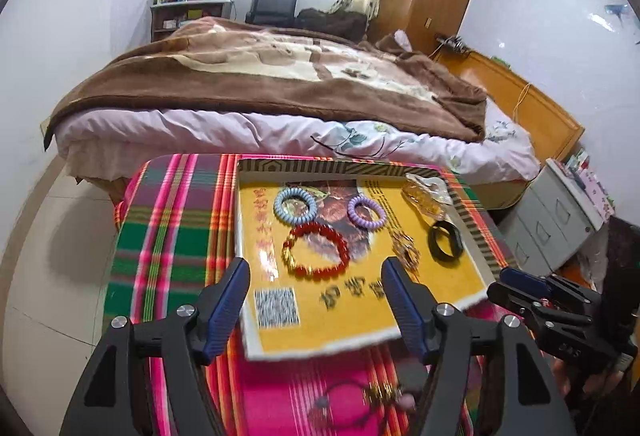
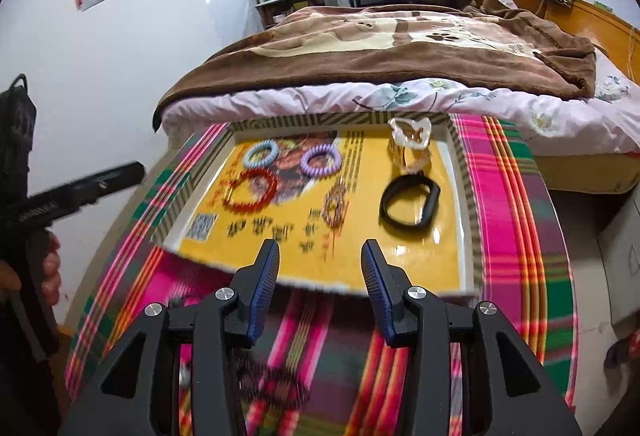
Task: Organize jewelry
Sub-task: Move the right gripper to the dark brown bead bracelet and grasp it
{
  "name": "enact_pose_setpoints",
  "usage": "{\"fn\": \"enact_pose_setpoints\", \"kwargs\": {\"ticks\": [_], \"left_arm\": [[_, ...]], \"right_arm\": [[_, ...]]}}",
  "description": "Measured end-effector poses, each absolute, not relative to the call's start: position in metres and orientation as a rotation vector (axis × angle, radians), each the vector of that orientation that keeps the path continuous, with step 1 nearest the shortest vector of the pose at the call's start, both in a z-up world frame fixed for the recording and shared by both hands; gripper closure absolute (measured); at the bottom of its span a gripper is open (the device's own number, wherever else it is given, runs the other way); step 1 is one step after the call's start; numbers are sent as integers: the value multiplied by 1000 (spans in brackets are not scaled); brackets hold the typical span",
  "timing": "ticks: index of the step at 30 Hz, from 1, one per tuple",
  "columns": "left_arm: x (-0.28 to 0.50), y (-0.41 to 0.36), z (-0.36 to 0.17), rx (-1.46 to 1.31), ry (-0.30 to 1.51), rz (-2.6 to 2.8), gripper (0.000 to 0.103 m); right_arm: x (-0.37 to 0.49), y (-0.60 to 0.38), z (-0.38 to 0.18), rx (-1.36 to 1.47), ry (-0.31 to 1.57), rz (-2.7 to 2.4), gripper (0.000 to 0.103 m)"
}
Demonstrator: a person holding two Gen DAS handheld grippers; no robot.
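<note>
Both grippers, left gripper [image 1: 316, 282] and right gripper [image 2: 320, 262], hanging empty, fingers apart. Bracelets spread flat in tray [image 1: 476, 236], probably for easy picking.

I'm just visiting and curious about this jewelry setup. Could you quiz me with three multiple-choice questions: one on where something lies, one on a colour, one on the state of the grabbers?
1. Where does the black band lie?
A. On the bed
B. In the yellow tray
C. On the floor

2. What colour is the beaded bracelet?
A. Red
B. Green
C. White

3. How do the jaws of the left gripper and right gripper stand?
A. Both clamped on bracelets
B. One holds the tray
C. Both open, nothing between them

Answers:
1 B: the band rests on the tray's right side, near the gold-coloured piece.
2 A: its beads are red, beside the blue coil tie and purple coil tie.
3 C: both pairs of fingers stand apart with nothing between them.
</note>
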State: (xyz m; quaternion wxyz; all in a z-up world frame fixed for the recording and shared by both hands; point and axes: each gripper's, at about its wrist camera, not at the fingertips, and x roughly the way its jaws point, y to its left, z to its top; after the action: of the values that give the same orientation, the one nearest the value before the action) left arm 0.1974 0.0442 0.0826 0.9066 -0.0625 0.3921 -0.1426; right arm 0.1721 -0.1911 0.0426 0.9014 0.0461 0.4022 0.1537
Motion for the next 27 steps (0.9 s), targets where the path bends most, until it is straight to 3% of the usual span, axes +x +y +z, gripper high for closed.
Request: {"fn": "enact_pose_setpoints", "kwargs": {"ticks": [13, 16, 27], "left_arm": [[99, 73, 41, -203, 817, -281, 29], [88, 78, 29, -223, 838, -274, 28], [65, 89, 17, -256, 845, -259, 28]], "right_arm": [[115, -181, -15, -5, 901, 435, 56], [109, -179, -22, -17, 906, 437, 49], [118, -162, -32, -113, 912, 407, 47]]}}
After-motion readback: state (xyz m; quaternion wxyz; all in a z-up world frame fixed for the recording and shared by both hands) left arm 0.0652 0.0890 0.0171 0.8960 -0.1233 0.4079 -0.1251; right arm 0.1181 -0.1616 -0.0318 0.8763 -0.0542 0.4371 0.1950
